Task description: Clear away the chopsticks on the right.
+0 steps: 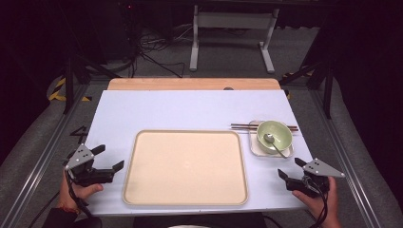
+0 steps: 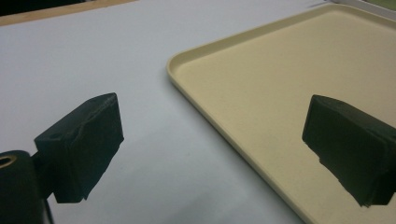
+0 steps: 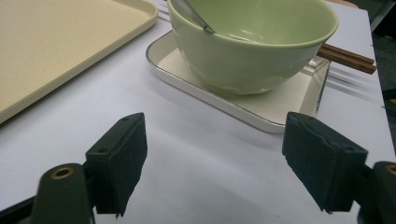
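White table (image 1: 190,107) spans centre of high view. Beige tray (image 1: 185,167) lower centre, bare. Left gripper (image 1: 105,159) lower left, jaws spread, holding nothing, just beside tray edge. Right gripper (image 1: 291,168) lower right, jaws spread, holding nothing, near white square plate (image 1: 255,148). Green bowl (image 1: 274,134) on plate, right of tray; spoon (image 1: 274,144) inside; chopsticks (image 1: 242,127) behind bowl.
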### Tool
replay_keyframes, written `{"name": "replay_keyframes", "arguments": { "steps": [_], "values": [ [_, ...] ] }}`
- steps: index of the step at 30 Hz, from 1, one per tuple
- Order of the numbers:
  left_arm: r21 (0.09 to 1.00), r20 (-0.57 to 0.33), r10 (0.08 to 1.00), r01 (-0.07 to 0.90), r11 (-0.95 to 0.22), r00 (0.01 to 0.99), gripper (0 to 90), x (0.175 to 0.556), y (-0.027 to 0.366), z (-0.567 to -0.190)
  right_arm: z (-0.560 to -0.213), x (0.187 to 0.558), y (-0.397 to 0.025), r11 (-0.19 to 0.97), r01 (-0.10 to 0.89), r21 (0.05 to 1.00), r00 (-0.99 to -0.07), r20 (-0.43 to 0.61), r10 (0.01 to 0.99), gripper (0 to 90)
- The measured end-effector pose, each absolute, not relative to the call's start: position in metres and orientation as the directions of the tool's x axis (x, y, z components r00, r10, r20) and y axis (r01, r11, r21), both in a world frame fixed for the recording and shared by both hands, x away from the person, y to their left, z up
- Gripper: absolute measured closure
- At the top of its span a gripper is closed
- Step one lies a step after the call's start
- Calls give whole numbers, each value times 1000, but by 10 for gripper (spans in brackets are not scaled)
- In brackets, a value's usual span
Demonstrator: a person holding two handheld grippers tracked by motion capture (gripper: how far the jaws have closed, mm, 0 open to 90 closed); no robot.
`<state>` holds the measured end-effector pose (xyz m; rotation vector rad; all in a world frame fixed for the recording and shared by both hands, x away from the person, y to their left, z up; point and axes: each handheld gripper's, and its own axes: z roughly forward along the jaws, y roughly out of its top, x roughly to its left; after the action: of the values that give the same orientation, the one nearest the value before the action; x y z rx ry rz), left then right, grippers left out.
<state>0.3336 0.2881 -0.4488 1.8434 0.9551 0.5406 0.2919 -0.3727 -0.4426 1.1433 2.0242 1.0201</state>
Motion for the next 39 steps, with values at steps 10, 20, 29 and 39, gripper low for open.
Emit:
{"name": "replay_keyframes", "arguments": {
  "steps": [10,20,29,39],
  "values": [
    [876,22,786,366,-313,618,95,327,285,-457,-441,296,-368,353,414,839,-460,-142,877,249],
    [857,51,769,368,-362,637,109,328,278,-461,-438,300,-383,295,421,858,-406,-113,907,283],
    [849,66,760,363,-383,646,115,325,275,-461,-424,299,-399,280,386,879,-361,-135,923,452],
    [841,97,751,350,-412,653,117,323,269,-461,-409,312,-416,264,380,887,-334,-134,933,629]
  ]
}}
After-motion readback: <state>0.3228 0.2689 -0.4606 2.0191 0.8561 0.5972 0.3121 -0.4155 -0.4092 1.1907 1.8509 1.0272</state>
